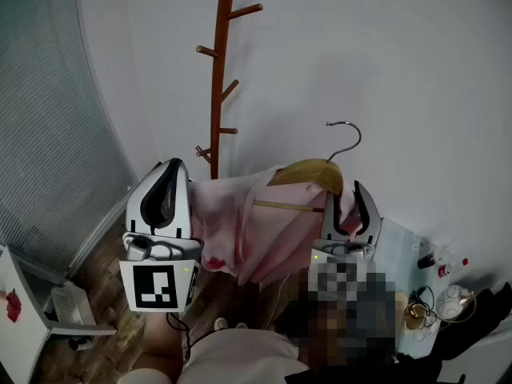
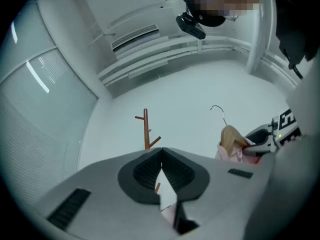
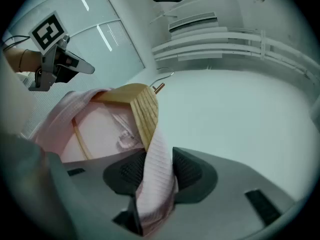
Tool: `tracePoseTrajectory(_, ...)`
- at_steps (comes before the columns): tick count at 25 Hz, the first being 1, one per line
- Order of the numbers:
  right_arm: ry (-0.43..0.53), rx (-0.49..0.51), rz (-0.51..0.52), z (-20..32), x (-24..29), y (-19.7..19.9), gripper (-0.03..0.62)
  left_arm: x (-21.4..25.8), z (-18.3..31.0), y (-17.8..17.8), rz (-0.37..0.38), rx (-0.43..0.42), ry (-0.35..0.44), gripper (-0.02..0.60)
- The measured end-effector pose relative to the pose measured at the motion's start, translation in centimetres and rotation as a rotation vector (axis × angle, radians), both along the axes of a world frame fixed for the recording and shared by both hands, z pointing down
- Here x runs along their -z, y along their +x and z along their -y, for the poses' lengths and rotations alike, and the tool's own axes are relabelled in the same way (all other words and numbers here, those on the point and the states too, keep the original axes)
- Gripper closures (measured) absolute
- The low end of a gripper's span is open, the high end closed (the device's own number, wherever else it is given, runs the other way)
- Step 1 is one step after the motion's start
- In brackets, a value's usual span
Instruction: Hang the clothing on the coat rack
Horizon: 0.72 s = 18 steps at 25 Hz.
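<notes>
A pink garment [image 1: 256, 222] hangs on a wooden hanger [image 1: 308, 173] with a metal hook [image 1: 346, 138], held up between both grippers. My left gripper [image 1: 170, 170] is shut on the garment's left edge; a sliver of pale cloth shows between its jaws [image 2: 161, 171]. My right gripper [image 1: 346, 198] is shut on the garment where it drapes over the hanger's end [image 3: 142, 109], a pink band of cloth [image 3: 156, 179] filling the jaws. The brown coat rack [image 1: 214, 94] with several pegs stands behind, apart from the hanger, and also shows in the left gripper view [image 2: 146, 129].
A grey ribbed wall panel [image 1: 48, 134] curves along the left above a wooden floor [image 1: 104, 262]. At the right a small table [image 1: 400, 242] carries bottles and a gold dish. A white wall lies behind the rack.
</notes>
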State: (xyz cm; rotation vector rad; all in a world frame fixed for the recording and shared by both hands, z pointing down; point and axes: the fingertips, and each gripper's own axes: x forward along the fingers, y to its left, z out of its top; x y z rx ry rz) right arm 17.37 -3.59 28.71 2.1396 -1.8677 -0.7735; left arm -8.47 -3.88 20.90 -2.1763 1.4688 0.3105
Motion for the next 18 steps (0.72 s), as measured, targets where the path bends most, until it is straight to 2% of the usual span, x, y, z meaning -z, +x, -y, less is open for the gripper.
tracePoseTrajectory(3, 0.049, 0.029, -0.077, -0.1, 1.4, -0.7, 0.43, -0.3, 0.4, 0.4, -0.004, 0.023, -0.03, 0.565)
tracePoseTrajectory(5, 0.047, 0.029, -0.103, -0.1, 1.5, -0.7, 0.43, -0.5, 0.6, 0.8, -0.024, 0.021, -0.059, 0.565)
tracePoseTrajectory(18, 0.008, 0.001, -0.16, 0.4, 1.1, -1.1, 0.428, -1.2, 1.3, 1.4, -0.03, -0.001, -0.086, 0.565)
